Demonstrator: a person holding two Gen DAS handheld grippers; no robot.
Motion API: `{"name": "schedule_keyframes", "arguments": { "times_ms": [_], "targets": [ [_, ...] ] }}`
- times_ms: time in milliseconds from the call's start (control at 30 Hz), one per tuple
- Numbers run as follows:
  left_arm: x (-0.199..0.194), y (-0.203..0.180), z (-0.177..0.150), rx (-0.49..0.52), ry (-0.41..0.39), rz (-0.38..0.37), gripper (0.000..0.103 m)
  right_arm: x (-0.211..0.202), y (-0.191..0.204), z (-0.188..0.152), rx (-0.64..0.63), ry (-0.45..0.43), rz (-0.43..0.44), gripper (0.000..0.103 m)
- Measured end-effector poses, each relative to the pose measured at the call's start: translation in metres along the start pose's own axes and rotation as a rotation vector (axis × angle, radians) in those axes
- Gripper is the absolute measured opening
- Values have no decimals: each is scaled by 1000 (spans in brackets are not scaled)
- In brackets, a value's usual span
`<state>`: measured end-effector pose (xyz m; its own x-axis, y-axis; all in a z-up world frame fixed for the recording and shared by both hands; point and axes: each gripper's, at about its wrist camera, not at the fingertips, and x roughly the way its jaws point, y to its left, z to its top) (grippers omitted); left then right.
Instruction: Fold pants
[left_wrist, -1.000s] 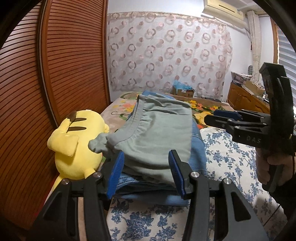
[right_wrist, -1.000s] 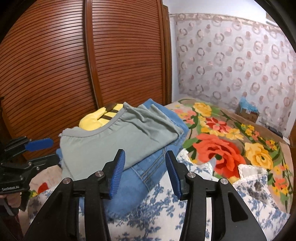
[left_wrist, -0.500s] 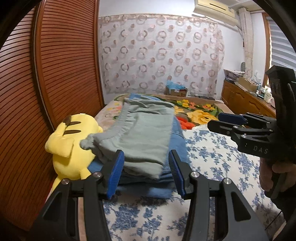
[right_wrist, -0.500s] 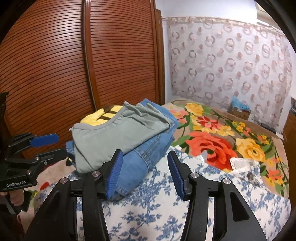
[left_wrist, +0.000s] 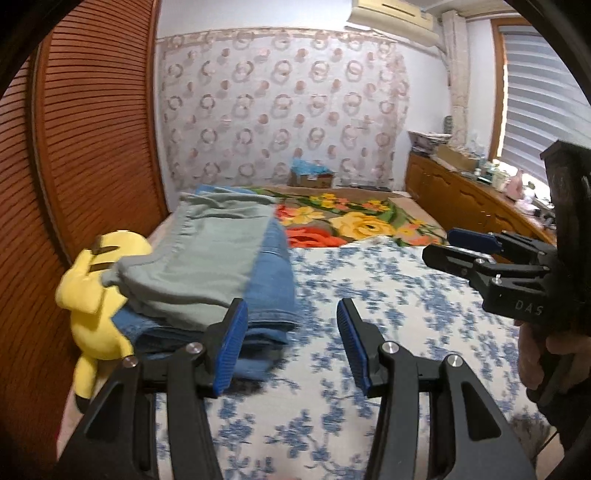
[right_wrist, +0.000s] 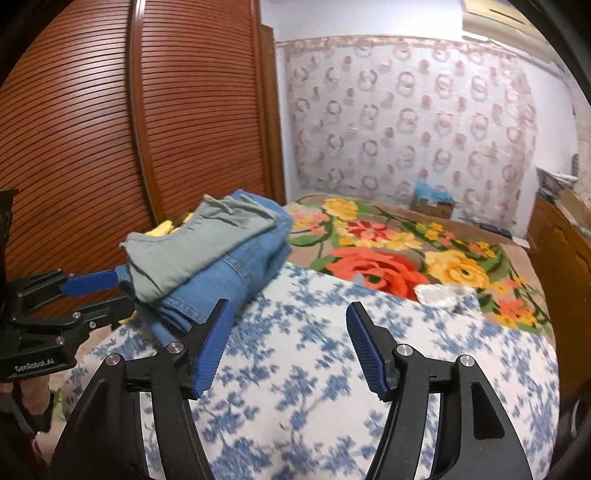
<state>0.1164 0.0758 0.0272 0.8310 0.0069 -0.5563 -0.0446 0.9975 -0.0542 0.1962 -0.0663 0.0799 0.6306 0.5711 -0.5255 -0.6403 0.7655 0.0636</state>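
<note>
The folded grey-green cotton pants (left_wrist: 207, 258) lie on top of a folded pair of blue denim jeans (left_wrist: 273, 280), stacked on the bed's white sheet with blue flower print (left_wrist: 388, 302). In the left wrist view the stack sits at about ten o'clock from the left gripper (left_wrist: 291, 343), whose blue-padded jaws stand wide apart with nothing between them; the left pad overlaps the stack's near edge in the picture. A yellow plush toy (left_wrist: 92, 295) lies touching the stack at nine o'clock. The right gripper (right_wrist: 291, 350) hovers over the sheet with its jaws parted and empty, the stack at its eleven o'clock. A brown blanket with red and yellow roses (right_wrist: 388, 254) covers the bed beyond, towards a slatted wooden wardrobe door (right_wrist: 192, 110).
</note>
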Motion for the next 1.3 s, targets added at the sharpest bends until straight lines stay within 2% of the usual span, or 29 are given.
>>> {"name": "schedule_keyframes", "arguments": {
  "times_ms": [267, 567, 833, 1067, 1300],
  "targets": [
    [-4, -31, -10, 21, 21, -61, 51, -43, -21, -31, 65, -8, -78, 68],
    [-23, -57, -19, 46, 22, -75, 53, -84, -26, -46, 102, -26, -140, 76],
    [-43, -83, -16, 88, -7, -89, 54, -117, -33, -56, 138, -56, -194, 83],
    [-57, -102, -11, 105, -34, -108, 56, -147, -33, -62, 152, -86, -269, 84],
    [-62, -117, -5, 123, -52, -103, 57, -166, -34, -70, 165, -100, -302, 84]
  ]
}}
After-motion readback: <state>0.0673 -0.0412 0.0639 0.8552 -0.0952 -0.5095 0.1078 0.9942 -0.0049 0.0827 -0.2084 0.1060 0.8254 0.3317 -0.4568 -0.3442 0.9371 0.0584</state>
